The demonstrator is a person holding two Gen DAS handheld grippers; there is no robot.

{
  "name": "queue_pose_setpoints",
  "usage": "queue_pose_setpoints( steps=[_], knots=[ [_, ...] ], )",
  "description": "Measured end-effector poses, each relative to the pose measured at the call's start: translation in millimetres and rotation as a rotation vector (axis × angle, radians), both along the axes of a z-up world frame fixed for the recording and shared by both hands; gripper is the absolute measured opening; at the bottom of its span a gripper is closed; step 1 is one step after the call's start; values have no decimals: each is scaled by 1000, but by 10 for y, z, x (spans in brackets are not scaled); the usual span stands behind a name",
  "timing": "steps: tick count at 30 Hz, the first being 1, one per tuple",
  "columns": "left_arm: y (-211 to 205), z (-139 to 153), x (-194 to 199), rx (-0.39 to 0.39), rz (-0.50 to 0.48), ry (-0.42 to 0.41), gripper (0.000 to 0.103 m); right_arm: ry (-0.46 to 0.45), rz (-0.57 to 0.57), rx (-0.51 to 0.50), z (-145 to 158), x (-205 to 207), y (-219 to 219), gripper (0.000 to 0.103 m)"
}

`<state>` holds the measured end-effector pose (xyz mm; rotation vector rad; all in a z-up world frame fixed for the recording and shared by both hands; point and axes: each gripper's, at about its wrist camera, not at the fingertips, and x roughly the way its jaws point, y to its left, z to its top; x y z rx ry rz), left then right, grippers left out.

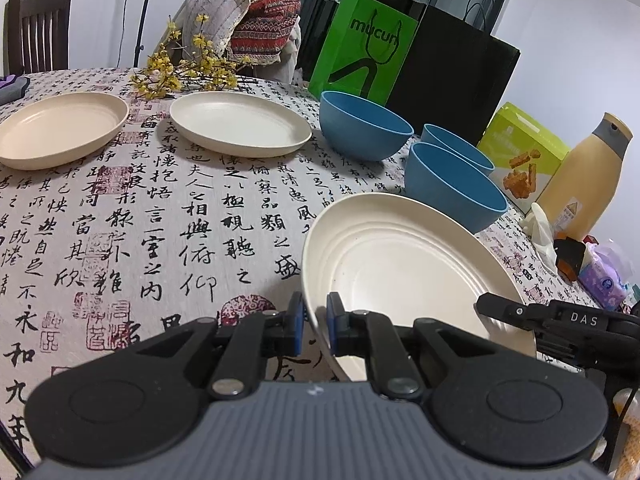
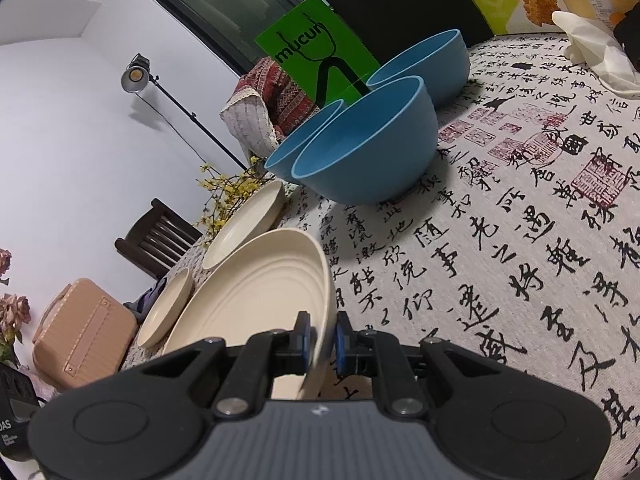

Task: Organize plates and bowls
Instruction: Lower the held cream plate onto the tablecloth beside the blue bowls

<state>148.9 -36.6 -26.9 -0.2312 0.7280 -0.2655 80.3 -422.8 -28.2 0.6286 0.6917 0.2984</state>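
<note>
Calligraphy-printed cloth covers the table (image 1: 168, 216), with a dark wooden chair (image 1: 36, 28) and a sprig of yellow flowers (image 1: 188, 68) at its far edge. Going from left to right in the left wrist view, a peach plate (image 1: 60, 128) lies flat, then a cream plate (image 1: 240, 124) just beside it, then three blue bowls: a large blue bowl (image 1: 364, 128) and, further right, two smaller blue bowls (image 1: 456, 188) sitting close together, one behind the other. A green bag (image 1: 360, 56), a snack box (image 1: 520, 152) and a tan bottle (image 1: 584, 176) stand behind them. Nearest the cameras, a ridged cream plate (image 1: 400, 260) is held tilted off the cloth: the left gripper (image 1: 316, 320) is clamped on its left rim and the right gripper (image 2: 322, 338) is clamped on the opposite rim, blue pads pressing both faces. The step in hand looks like carrying this plate to join the others. Next, it likely needs levelling, moving left over the cream plate, lowering until it nests, and only then releasing both rims together so it does not slide or tip.
</note>
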Motion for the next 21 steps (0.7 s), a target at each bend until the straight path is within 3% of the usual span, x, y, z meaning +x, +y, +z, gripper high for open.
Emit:
queue_pose_setpoints(
  steps=[21],
  knots=[
    [-28,-129,73,3,-3,38,12,25,-9,-22,-83,37,-6,12]
  ],
)
